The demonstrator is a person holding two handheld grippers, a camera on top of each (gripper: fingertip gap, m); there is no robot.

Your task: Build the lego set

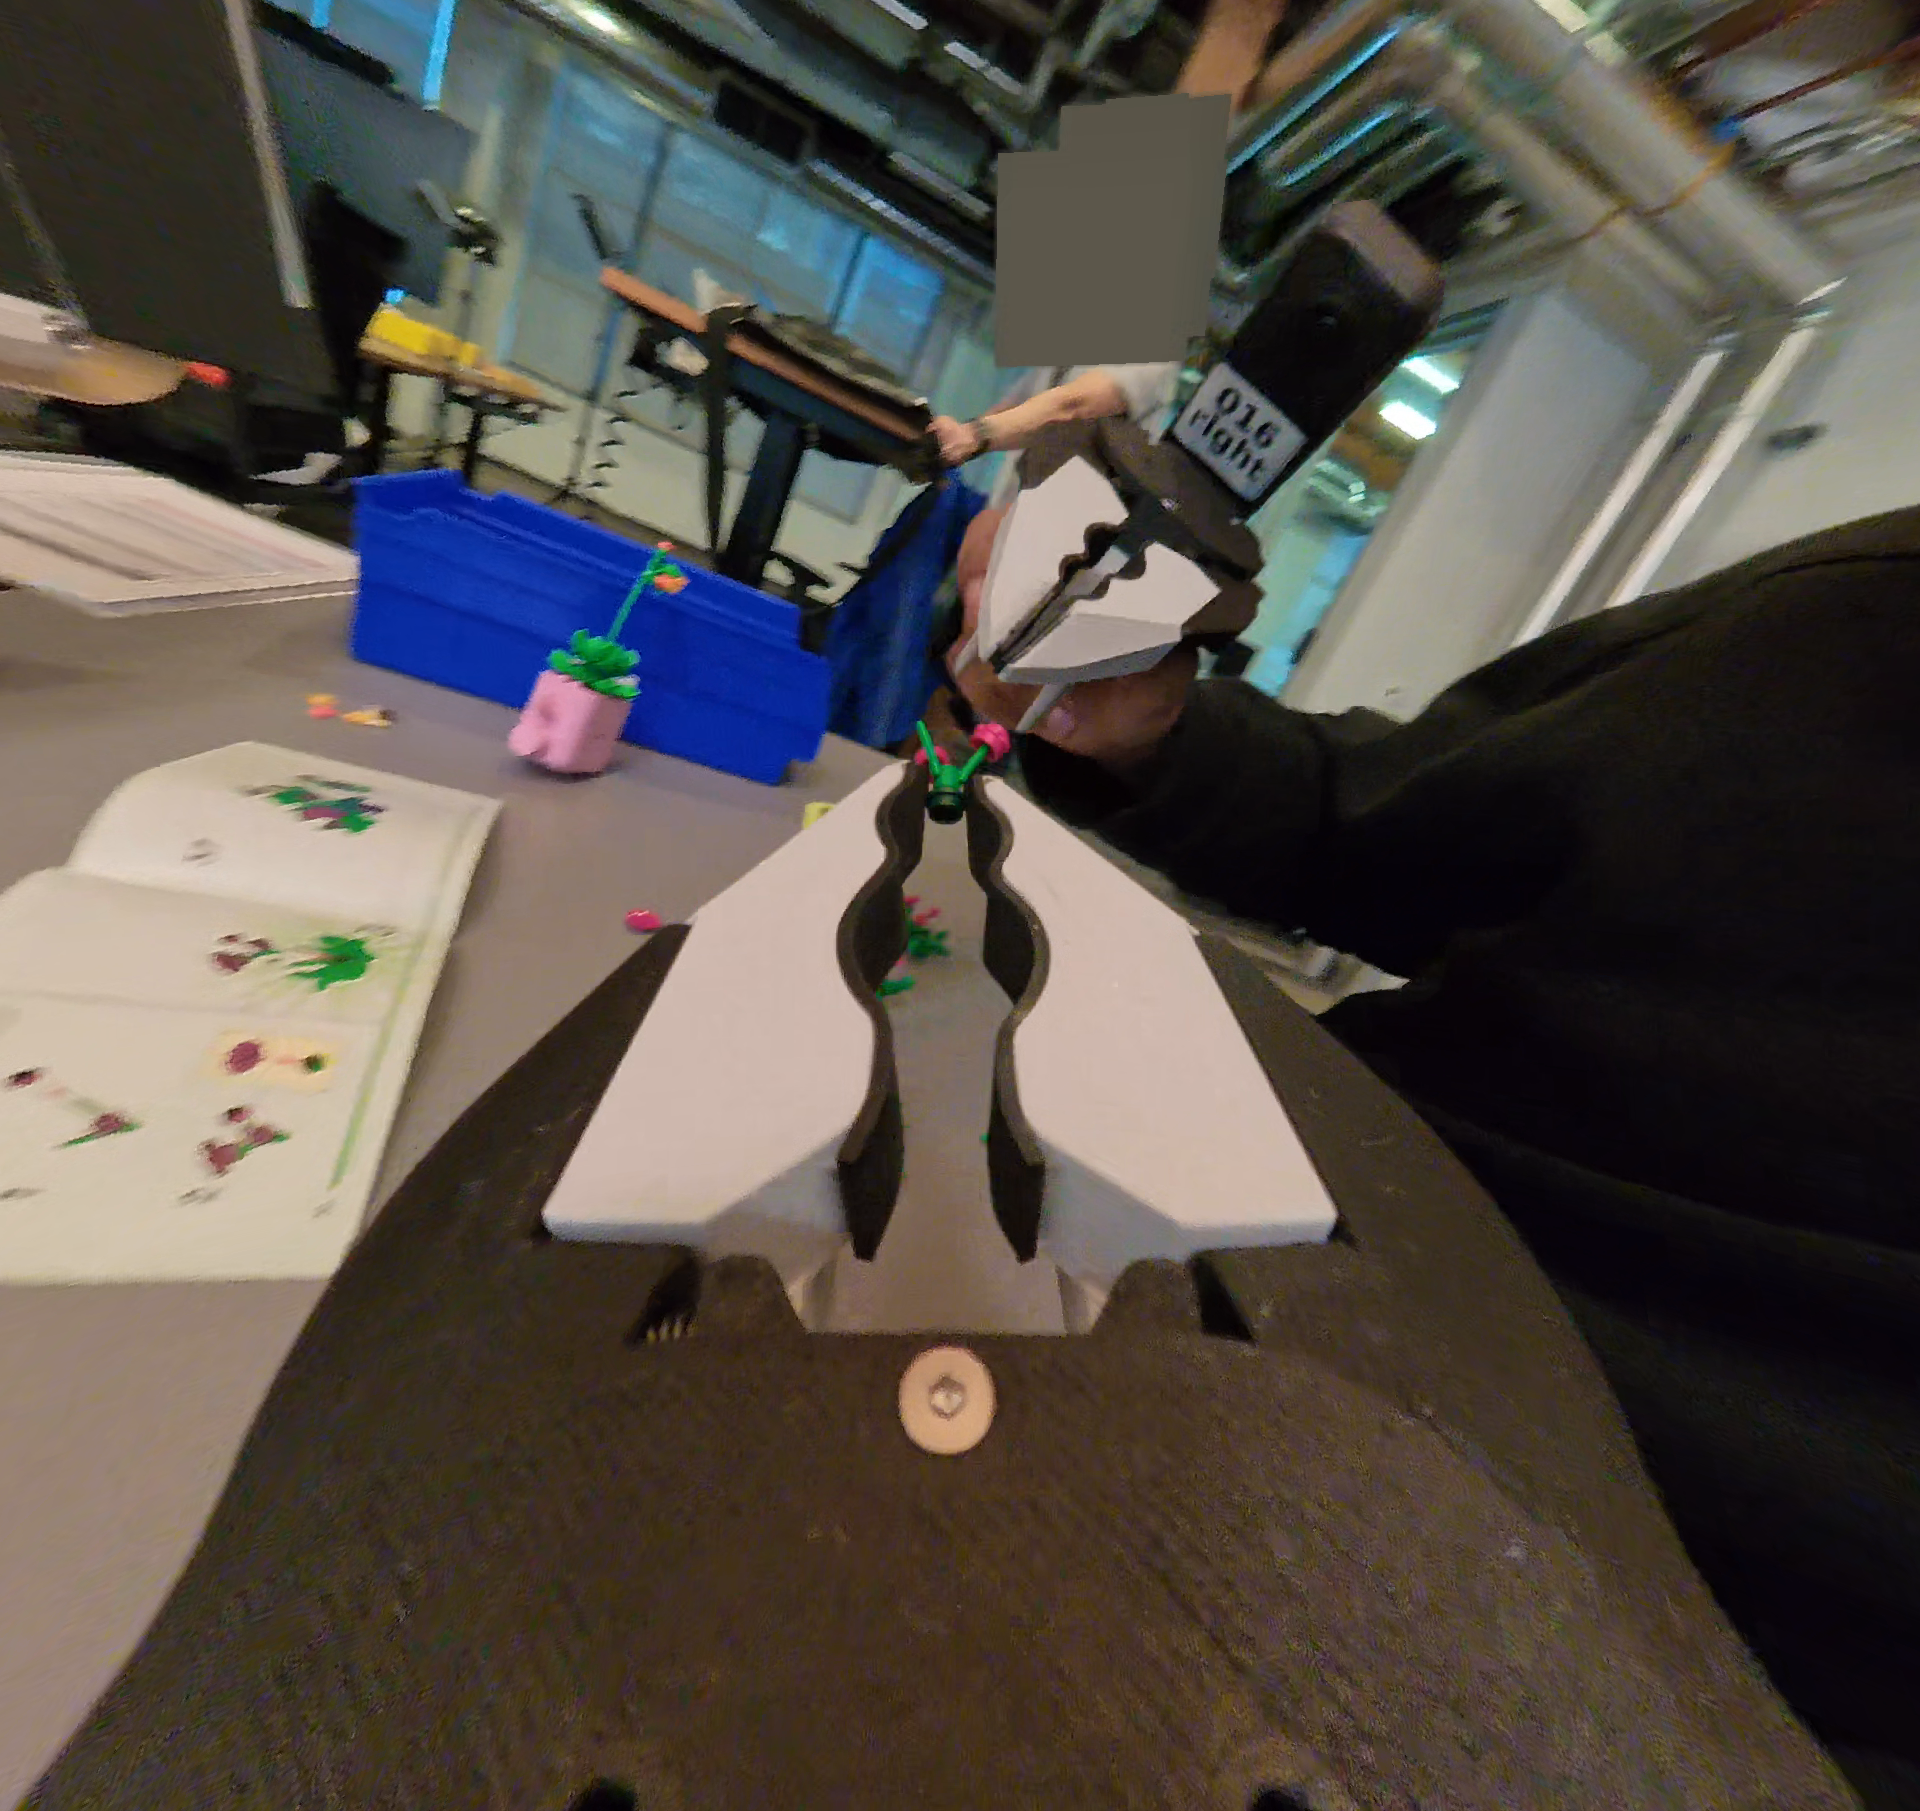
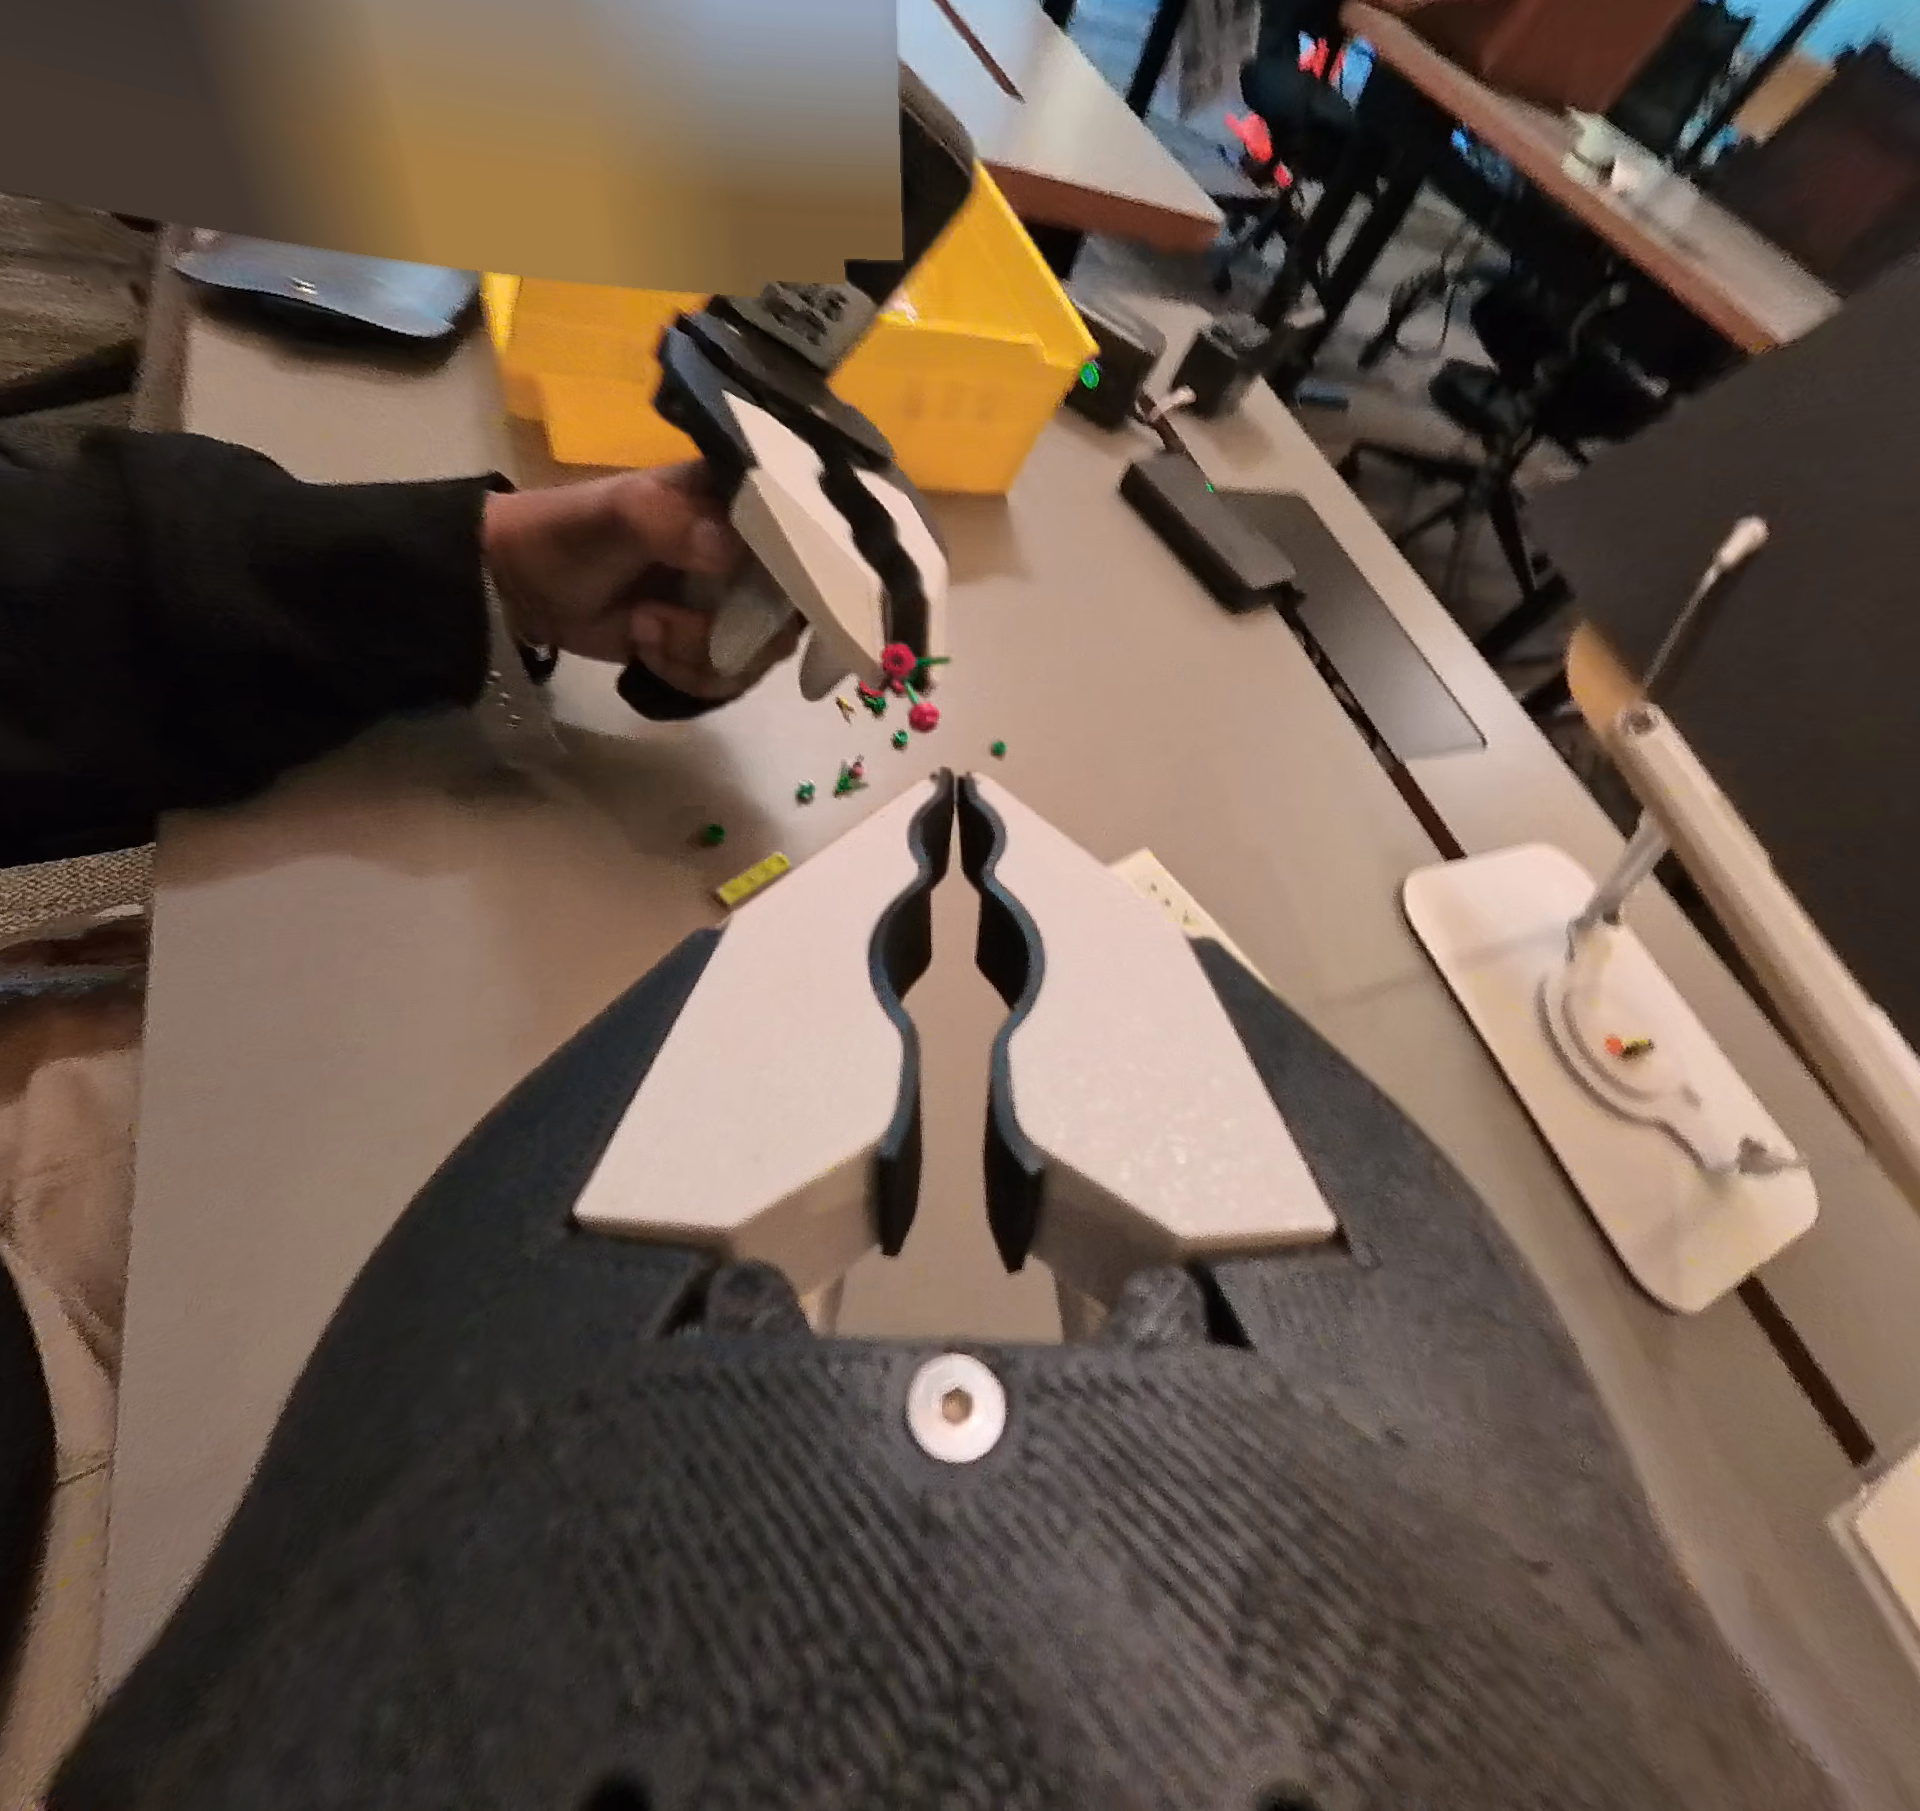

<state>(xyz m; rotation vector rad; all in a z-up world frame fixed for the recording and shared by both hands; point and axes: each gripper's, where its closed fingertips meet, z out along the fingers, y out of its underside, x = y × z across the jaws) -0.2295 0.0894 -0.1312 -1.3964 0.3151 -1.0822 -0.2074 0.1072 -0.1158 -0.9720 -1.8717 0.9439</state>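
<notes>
My left gripper [image 1: 943,787] is shut on a small green stem with pink flowers [image 1: 954,769], pinched at the fingertips above the grey table [image 1: 644,826]. In the right wrist view the left gripper [image 2: 902,658] holds this stem [image 2: 910,689] over several loose green and pink pieces [image 2: 847,776]. My right gripper [image 2: 956,782] is shut, with nothing visible between its tips. It hovers just right of the stem [image 1: 992,662]. A pink pot with a green plant and an orange flower [image 1: 577,717] stands farther back on the table.
An open instruction booklet [image 1: 239,982] lies at the left. A blue bin [image 1: 582,608] stands behind the pot. A yellow bin [image 2: 966,359], a black device [image 2: 1216,535], a white tray [image 2: 1507,930] and a small yellow plate [image 2: 753,878] are on the table. The gap from one gripper's tips to the other's is roughly 4 centimetres.
</notes>
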